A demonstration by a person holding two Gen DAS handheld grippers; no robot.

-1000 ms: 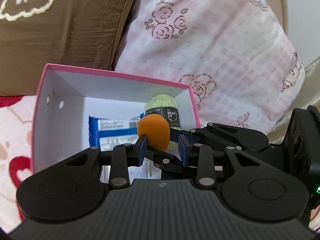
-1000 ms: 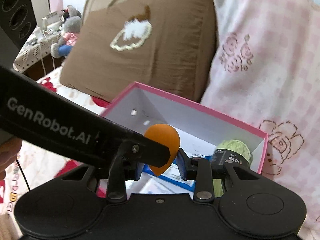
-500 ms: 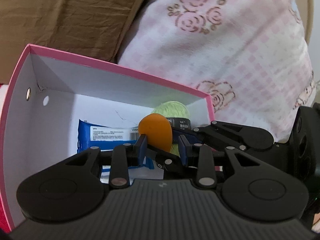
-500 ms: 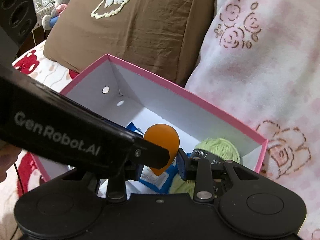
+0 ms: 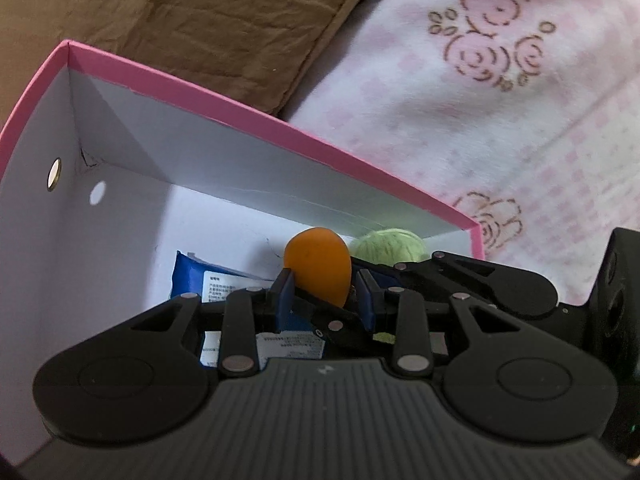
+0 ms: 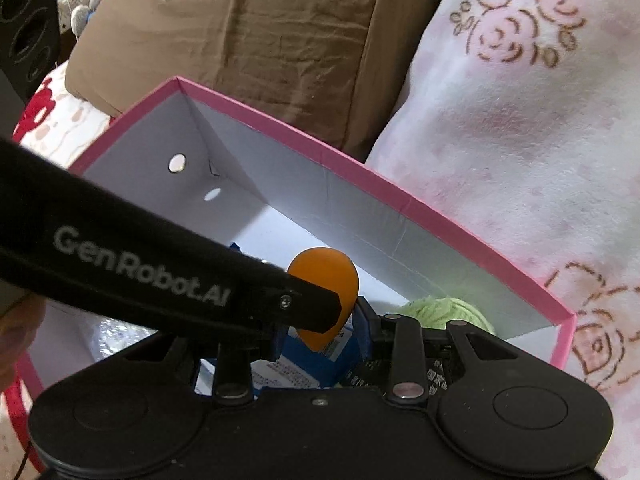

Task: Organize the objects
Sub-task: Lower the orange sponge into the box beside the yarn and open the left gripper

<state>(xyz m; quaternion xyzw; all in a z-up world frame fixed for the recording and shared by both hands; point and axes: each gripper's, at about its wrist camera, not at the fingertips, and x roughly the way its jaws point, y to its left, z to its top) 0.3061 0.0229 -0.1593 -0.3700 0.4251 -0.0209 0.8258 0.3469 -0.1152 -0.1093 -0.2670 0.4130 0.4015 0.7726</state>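
An orange teardrop sponge (image 5: 318, 266) sits between the blue pads of my left gripper (image 5: 324, 294), which is shut on it over the open pink box (image 5: 256, 120). My right gripper (image 6: 322, 334) frames the same sponge (image 6: 326, 276) from the other side; the left gripper's black finger (image 6: 160, 276) crosses in front, and the sponge's narrow tip sits between the right pads. Inside the box lie a blue packet (image 5: 208, 276) and a green yarn ball (image 5: 386, 246). The box also shows in the right wrist view (image 6: 400, 196).
A brown cushion (image 6: 256, 32) and a pink rose-print pillow (image 6: 520, 120) stand right behind the box. A red-and-white patterned bedspread (image 6: 52, 120) lies under it at the left. A black speaker (image 6: 24, 28) is at the far left.
Both grippers have moved forward and down with the orange sponge, from in front of the box to inside its opening. The box walls now fill more of both views.
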